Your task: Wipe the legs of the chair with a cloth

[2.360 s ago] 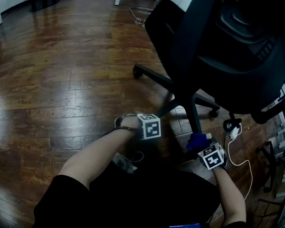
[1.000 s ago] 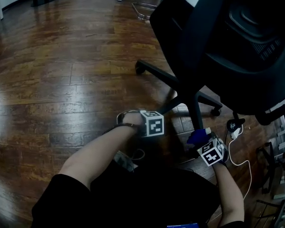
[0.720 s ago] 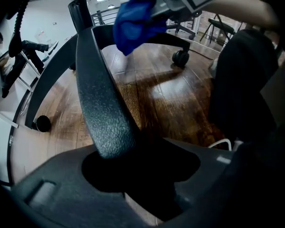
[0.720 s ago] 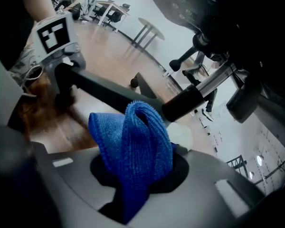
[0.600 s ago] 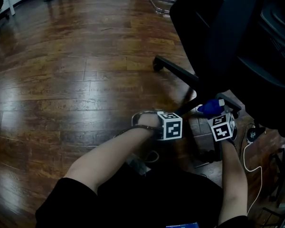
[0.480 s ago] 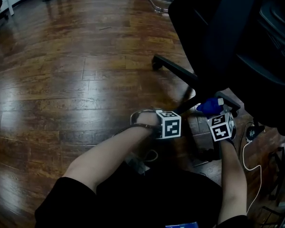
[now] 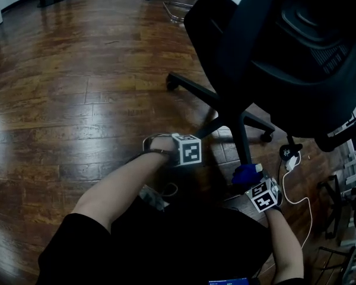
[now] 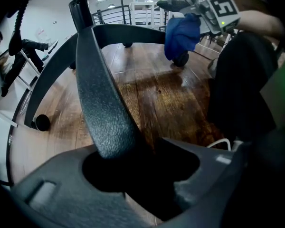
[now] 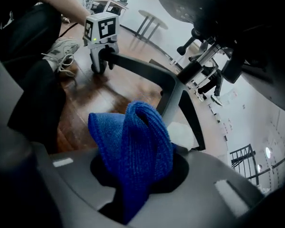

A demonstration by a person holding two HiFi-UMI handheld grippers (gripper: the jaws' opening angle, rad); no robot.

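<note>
The black office chair stands on a star base of black legs. One near leg runs between the jaws of my left gripper, which is shut on it close to its outer end. The right gripper view shows that same grip. My right gripper is shut on a bunched blue cloth. It holds the cloth against the lower end of another near leg. The jaw tips are hidden by the cloth.
A white cable with a plug lies on the wooden floor to the right of the base. A metal rack stands at the right edge. The person's shoe and black-clad legs are close behind both grippers.
Half a second ago the right gripper held the cloth high on the leg near the hub. It has come back down along the leg toward me. The left gripper has kept its grip.
</note>
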